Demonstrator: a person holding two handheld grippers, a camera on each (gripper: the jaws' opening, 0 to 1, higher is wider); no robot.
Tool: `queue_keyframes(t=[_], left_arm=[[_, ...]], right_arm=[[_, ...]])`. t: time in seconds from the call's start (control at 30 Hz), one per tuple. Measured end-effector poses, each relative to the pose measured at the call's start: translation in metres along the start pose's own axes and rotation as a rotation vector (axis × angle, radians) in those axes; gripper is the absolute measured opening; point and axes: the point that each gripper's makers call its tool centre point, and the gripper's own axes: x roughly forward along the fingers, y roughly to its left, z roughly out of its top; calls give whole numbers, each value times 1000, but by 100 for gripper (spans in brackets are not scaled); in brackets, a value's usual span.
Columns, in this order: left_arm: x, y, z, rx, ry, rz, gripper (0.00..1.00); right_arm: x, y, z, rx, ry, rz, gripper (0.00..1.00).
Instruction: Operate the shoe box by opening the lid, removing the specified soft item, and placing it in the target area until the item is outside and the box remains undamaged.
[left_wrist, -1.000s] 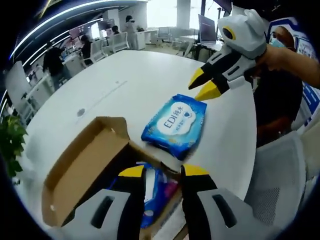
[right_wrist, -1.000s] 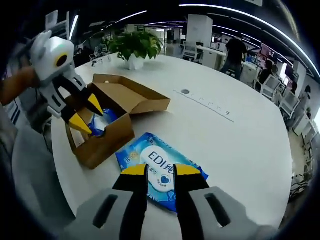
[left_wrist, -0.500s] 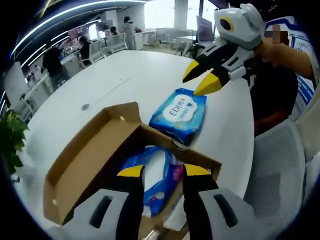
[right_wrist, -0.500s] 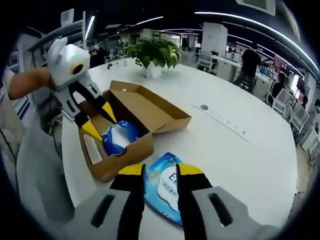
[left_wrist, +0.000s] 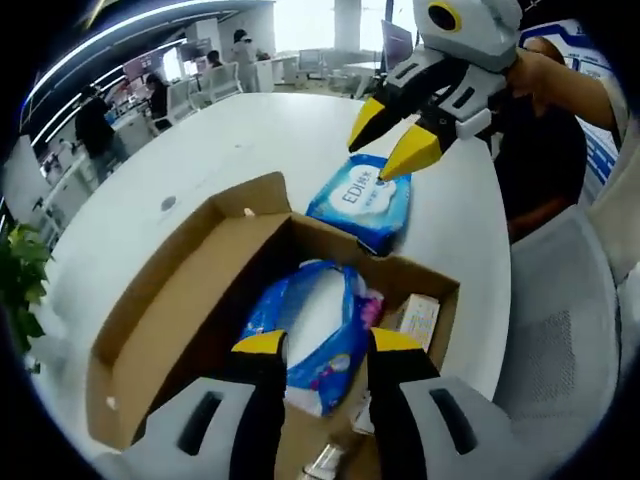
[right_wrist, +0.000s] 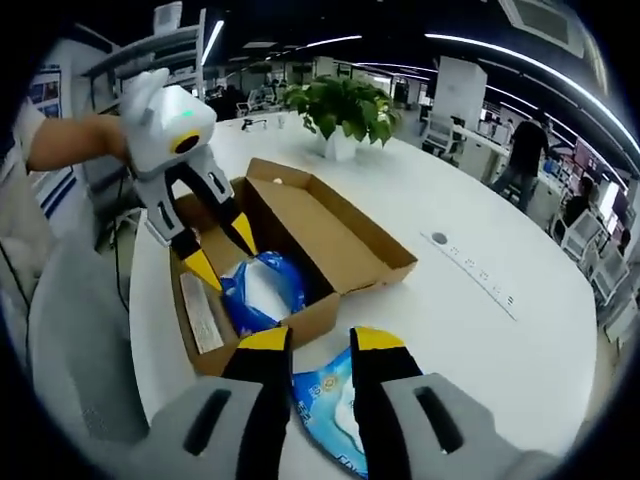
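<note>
An open cardboard shoe box (left_wrist: 150, 330) (right_wrist: 345, 240) lies on the white table, its lid folded flat outward. Inside it is a soft blue-and-white pack (left_wrist: 315, 325) (right_wrist: 262, 288) beside a small pale carton (left_wrist: 415, 318) (right_wrist: 200, 312). A blue EDI wipes pack (left_wrist: 362, 198) (right_wrist: 325, 400) lies on the table just outside the box wall. My left gripper (left_wrist: 328, 345) (right_wrist: 224, 253) hangs open over the box, above the soft pack. My right gripper (right_wrist: 322, 340) (left_wrist: 388, 140) is open above the wipes pack, holding nothing.
A potted plant (right_wrist: 345, 105) stands at the table's far side past the box. The table edge runs near a white mesh chair (left_wrist: 560, 340). A round cable port (right_wrist: 438, 238) sits in the tabletop. People stand at desks far behind.
My left gripper has come further over the open box. My right gripper has drawn back and up from the wipes pack, which stays on the table.
</note>
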Motion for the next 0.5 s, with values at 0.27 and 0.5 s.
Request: queue_keyframes(t=[0.27,0.5], left_arm=[[0,18,-2,-41,-14,41,27],[10,27,-4,-36,-11,67,22]], right_arm=[[16,17,0,-50,27,53,20],[28,31,0,-76,44,95,20]])
